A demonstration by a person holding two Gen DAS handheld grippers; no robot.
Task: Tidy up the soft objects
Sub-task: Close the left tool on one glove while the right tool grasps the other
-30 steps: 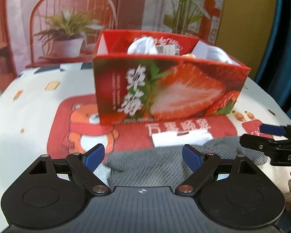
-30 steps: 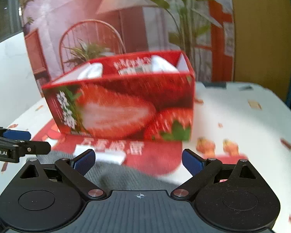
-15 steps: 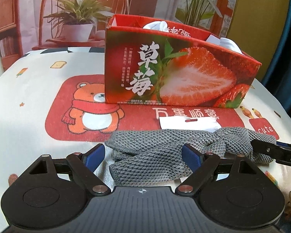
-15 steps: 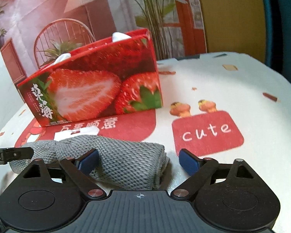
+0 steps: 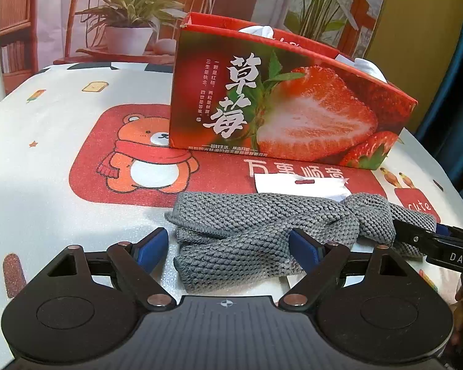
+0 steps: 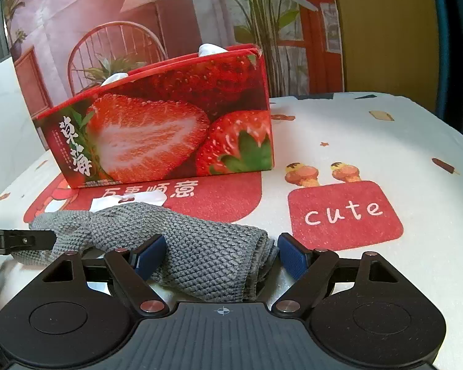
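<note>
The grey, coarse-knit cloth (image 5: 262,231), loosely folded and bunched into a long band with a twist near one end, lies on the cartoon-printed white and red tablecloth of the worktop (image 5: 46,154), just in front of the red cardboard strawberry box (image 5: 277,101), with a white paper tag (image 5: 299,183) between the two. The left tongs (image 5: 228,248) stand spread around one end of the cloth, their blue pads (image 5: 152,248) not pressing it. The right tongs (image 6: 220,256) straddle the folded other end and their jaws are closing, though the pads there are still apart from the knit. The likeliest trouble is a partial grip: each end is several loose layers, so a pad may catch only the top fold and the rest would sag or unroll on lifting. The twisted middle could also tighten if the two ends are pulled apart unevenly. The tag may be attached to the cloth, though I cannot tell; it could drag along. The box already shows white soft items (image 5: 256,30) above its rim, so a dangling cloth might snag its front wall or tip it.
</note>
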